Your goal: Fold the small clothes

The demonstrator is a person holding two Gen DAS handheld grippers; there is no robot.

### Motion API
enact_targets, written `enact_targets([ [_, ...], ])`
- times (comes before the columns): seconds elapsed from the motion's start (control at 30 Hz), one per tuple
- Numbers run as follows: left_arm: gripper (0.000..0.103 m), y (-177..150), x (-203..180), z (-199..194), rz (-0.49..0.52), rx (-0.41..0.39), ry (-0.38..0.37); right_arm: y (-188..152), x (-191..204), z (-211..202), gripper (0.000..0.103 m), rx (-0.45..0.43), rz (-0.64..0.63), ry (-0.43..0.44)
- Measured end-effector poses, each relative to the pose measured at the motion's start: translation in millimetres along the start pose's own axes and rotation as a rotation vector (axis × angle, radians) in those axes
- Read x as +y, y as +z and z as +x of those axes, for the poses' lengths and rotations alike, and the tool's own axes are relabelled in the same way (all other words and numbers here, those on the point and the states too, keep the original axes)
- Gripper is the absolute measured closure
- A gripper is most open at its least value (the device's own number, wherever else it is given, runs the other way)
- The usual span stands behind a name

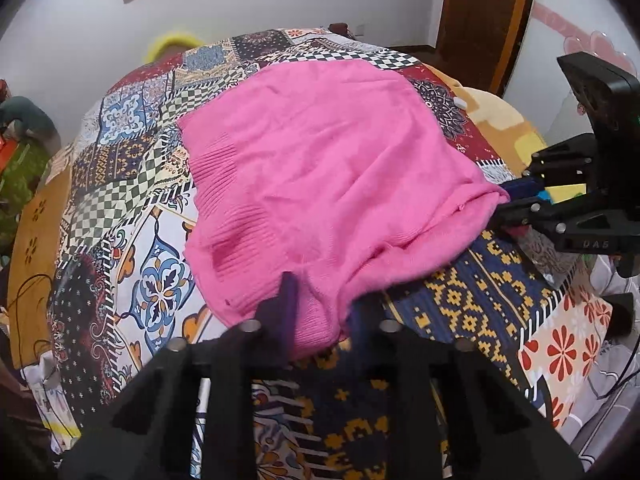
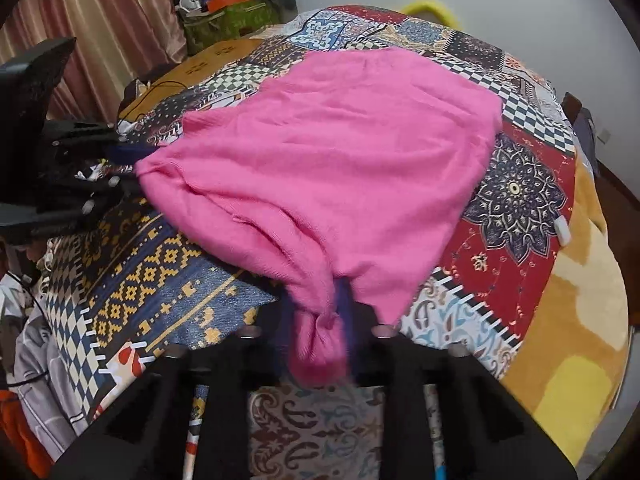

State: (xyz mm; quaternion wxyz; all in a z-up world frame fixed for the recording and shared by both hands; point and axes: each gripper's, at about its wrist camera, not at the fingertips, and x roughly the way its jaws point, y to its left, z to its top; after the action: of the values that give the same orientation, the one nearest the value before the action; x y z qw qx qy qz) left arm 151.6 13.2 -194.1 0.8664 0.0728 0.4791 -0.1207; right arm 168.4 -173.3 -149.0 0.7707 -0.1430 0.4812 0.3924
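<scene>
A pink knit garment (image 1: 320,168) lies spread on a patchwork bedcover (image 1: 120,200); it also shows in the right wrist view (image 2: 340,152). My left gripper (image 1: 318,312) is shut on its near edge, with pink cloth bunched between the dark blue fingertips (image 1: 286,300). My right gripper (image 2: 320,332) is shut on another corner of the garment, the cloth gathered in a knot between its fingertips (image 2: 344,304). Each gripper shows in the other's view, the right one (image 1: 520,200) at the garment's right corner, the left one (image 2: 116,160) at its left corner. Both held corners are lifted slightly.
The bedcover (image 2: 516,188) covers a bed with a yellow-orange blanket (image 2: 580,300) at one side. A small white object (image 2: 562,230) lies on the cover. A cluttered green box (image 2: 228,20) and curtains (image 2: 100,20) stand beyond. A wooden door (image 1: 480,12) is at the back right.
</scene>
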Motion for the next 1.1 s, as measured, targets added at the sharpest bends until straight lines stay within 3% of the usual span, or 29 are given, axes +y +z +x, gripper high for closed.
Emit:
enact_targets([
  [0.17,0.094,0,5,-14,-0.013,0.013,-0.064,2,2,-18,0.092,-0.019,-0.008,0.054],
  [0.33,0.095,5,12,-42,-0.045,-0.015,-0.124,12,4,-49,0.092,-0.078,-0.028,0.083],
  [0.6,0.096,69,40,-54,-0.071,-0.061,-0.12,58,-13,-71,0.092,-0.15,-0.042,0.061],
  [0.87,0.096,150,88,-11,-0.097,-0.027,-0.106,118,-55,-54,0.092,-0.152,-0.021,0.031],
  [1.1,0.096,183,120,63,-0.099,0.054,-0.094,157,-96,-5,0.092,-0.087,0.001,0.01],
])
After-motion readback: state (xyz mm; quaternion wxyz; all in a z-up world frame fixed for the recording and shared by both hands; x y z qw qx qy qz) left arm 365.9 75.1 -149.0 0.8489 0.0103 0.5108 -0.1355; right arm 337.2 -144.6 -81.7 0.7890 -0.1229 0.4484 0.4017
